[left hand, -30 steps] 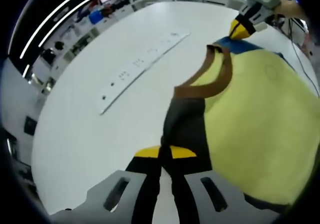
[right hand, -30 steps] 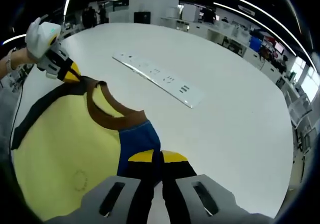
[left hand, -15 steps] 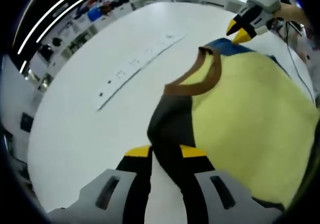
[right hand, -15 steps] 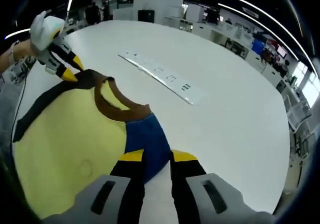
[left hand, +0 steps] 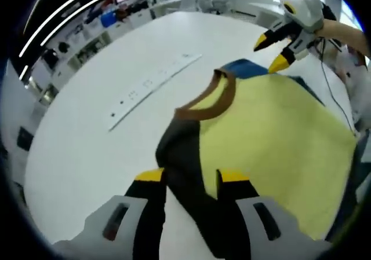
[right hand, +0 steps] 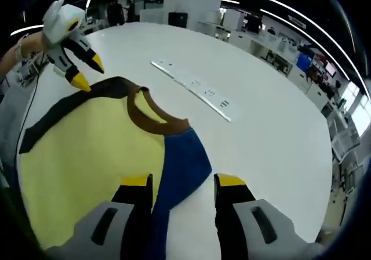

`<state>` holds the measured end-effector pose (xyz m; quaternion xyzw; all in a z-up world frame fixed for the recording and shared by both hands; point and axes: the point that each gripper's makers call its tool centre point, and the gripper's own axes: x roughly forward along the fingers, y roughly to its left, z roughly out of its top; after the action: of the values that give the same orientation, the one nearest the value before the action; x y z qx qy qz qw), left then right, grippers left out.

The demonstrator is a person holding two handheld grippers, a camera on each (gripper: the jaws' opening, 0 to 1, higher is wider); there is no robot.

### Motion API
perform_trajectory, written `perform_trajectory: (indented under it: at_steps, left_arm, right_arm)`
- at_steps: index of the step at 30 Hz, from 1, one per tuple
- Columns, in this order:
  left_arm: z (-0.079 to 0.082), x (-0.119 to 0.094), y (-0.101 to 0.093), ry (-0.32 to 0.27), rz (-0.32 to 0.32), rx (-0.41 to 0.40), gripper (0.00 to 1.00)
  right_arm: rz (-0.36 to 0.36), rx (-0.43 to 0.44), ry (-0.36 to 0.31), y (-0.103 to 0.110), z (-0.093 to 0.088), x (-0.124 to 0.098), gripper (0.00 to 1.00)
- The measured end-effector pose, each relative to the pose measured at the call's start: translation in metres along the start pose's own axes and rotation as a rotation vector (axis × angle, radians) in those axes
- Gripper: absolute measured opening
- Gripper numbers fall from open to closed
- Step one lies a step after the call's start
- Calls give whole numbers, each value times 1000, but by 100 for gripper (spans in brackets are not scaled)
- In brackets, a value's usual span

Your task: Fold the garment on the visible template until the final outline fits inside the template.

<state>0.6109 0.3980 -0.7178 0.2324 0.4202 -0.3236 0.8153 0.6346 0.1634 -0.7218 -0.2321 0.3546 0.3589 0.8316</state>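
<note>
Garment [left hand: 272,132]: yellow, brown collar, one black and one blue sleeve; spread flat on white table [left hand: 87,150], away from its far edge.
Left gripper [left hand: 190,182]: released, jaws astride black sleeve [left hand: 179,156].
Right gripper [right hand: 181,185]: released, jaws astride blue sleeve [right hand: 179,164].
Strip [right hand: 194,89]: white, beyond collar, apart from garment.

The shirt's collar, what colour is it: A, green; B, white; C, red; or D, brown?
D: the collar is a brown band curving round the neck opening of the yellow shirt, between its dark sleeve and its blue sleeve.
</note>
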Motion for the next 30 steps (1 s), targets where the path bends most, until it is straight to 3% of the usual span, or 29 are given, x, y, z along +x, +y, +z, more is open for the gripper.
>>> perform_trajectory:
  at_steps: [17, 30]
  left_arm:
    - [8, -37, -32, -72, -31, -7, 44]
    - [-1, -54, -53, -83, -34, -11, 51]
  right_arm:
    - [18, -29, -29, 27, -2, -30, 57]
    - [43, -22, -43, 46, -8, -50, 63]
